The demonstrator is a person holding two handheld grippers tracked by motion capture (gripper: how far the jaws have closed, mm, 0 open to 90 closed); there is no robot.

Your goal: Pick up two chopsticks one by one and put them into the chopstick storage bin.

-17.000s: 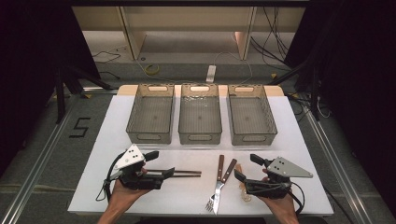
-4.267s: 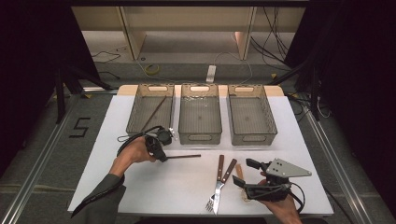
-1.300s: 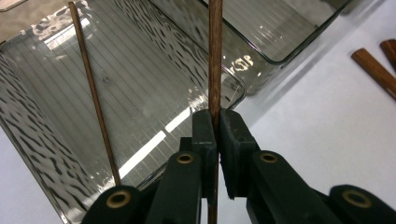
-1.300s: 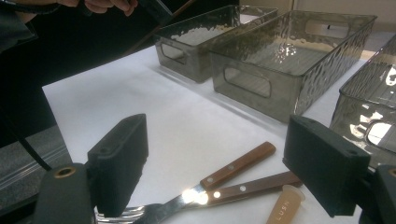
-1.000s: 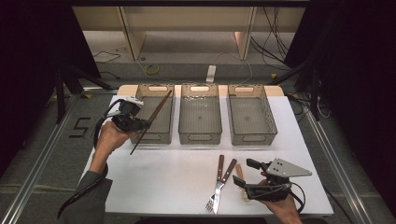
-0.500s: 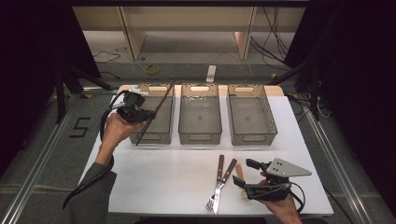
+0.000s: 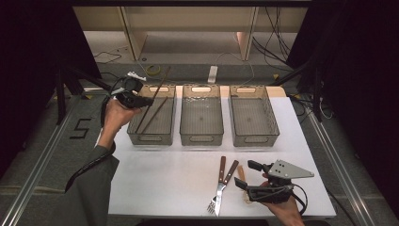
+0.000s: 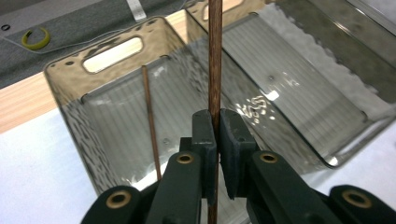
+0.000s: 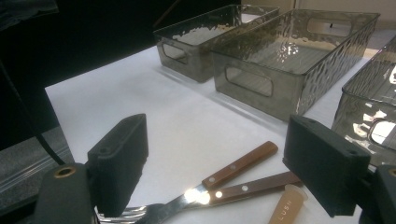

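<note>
Jaws of left gripper [image 8: 215, 135] tight on chopstick [image 8: 215, 56] above leftmost bin [image 8: 70, 86]

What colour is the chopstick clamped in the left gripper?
Dark reddish-brown wood. The chopstick shows best in the left gripper view, pinched in the left gripper.

From the left gripper's camera, the held chopstick [image 8: 215, 60] runs off the top edge, and its lower end vanishes behind the clamped jaws. The second chopstick [image 8: 151, 126] disappears behind the gripper body. Near the right gripper, the fork [image 9: 140, 212] is cut off at the bottom edge, its tines partly behind a jaw; the pale piece [image 9: 286, 205] bears lettering too partial to read.
</note>
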